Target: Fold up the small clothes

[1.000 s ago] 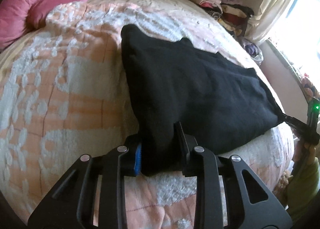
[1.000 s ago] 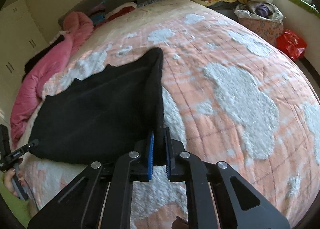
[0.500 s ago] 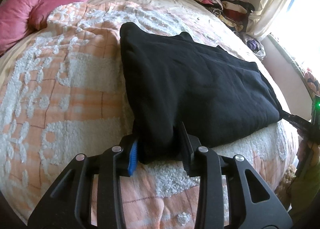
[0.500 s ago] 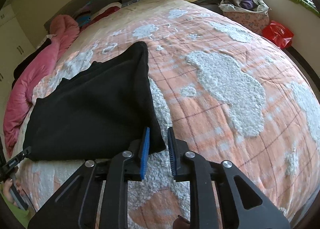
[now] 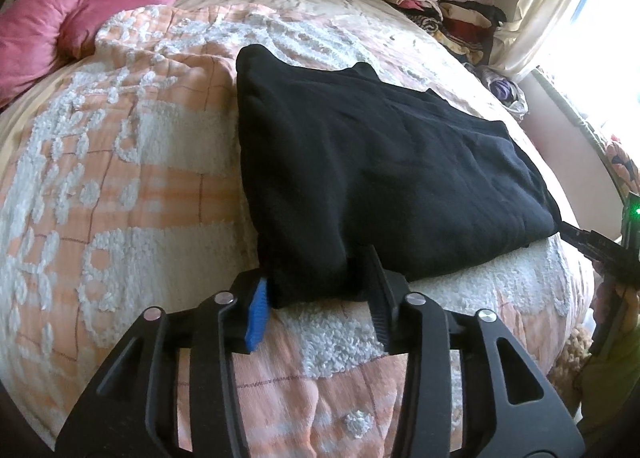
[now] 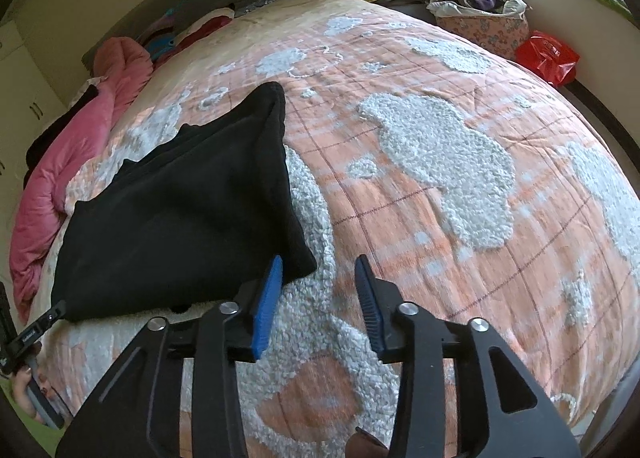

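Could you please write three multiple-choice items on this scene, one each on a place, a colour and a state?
1. Where does the black garment lie?
A. On the bedspread
B. On the floor
C. On the windowsill

2. What colour is the bundled quilt at the far end of the bed?
A. Green
B. Pink
C. Blue

3. How do the right gripper jaws stand?
A. Shut on the garment
B. Shut on nothing
C. Open, the garment corner beside one pad

Answers: 1 A, it rests flat on the orange and white cover; 2 B, it shows pink in both views; 3 C, there is a clear gap between the pads.
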A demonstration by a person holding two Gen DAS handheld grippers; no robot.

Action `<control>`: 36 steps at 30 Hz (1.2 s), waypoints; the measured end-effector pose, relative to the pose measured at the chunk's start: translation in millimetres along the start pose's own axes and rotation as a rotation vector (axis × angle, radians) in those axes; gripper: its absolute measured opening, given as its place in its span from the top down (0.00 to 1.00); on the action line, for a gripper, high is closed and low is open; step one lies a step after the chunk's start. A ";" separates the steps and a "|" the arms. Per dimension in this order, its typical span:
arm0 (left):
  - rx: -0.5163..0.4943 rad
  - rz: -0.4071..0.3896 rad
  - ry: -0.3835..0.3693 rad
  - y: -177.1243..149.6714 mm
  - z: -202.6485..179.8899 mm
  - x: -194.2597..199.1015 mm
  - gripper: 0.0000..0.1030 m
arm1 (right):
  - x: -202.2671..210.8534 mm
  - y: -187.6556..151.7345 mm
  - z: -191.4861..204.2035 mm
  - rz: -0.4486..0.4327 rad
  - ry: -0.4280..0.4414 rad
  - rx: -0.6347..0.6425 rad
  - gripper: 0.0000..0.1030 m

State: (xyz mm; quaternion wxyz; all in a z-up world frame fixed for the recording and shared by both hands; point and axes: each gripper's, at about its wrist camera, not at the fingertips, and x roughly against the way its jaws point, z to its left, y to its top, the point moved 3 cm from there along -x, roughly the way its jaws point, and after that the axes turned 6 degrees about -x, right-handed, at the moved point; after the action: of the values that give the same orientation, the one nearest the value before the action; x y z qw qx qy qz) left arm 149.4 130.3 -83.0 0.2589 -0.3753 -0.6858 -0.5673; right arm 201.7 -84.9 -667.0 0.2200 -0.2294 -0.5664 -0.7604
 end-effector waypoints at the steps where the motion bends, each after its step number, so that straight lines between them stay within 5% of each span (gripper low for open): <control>1: 0.000 -0.002 0.001 -0.6 -0.8 1.1 0.66 | 0.7 -0.6 -0.2 0.001 0.003 -0.003 0.54; 4: 0.002 -0.006 0.000 -3.9 -2.5 4.3 0.61 | 3.9 -2.6 0.5 0.002 0.012 -0.007 0.51; 10: 0.017 -0.018 -0.008 -7.1 -3.0 11.0 0.45 | 14.4 -6.8 5.0 -0.006 0.035 -0.012 0.28; 22: 0.047 -0.055 0.019 -7.9 3.5 27.6 0.09 | 37.7 -15.8 40.1 -0.062 0.041 0.107 0.11; 36: 0.051 -0.099 0.105 -0.6 16.3 40.1 0.09 | 34.9 -43.1 115.0 -0.057 0.072 0.334 0.09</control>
State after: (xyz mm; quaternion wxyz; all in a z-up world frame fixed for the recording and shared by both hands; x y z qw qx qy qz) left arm 126.6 155.0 -55.6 0.2756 -0.3038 -0.7031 -0.5809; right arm 159.7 34.4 -649.9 0.2533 -0.1461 -0.6831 -0.6692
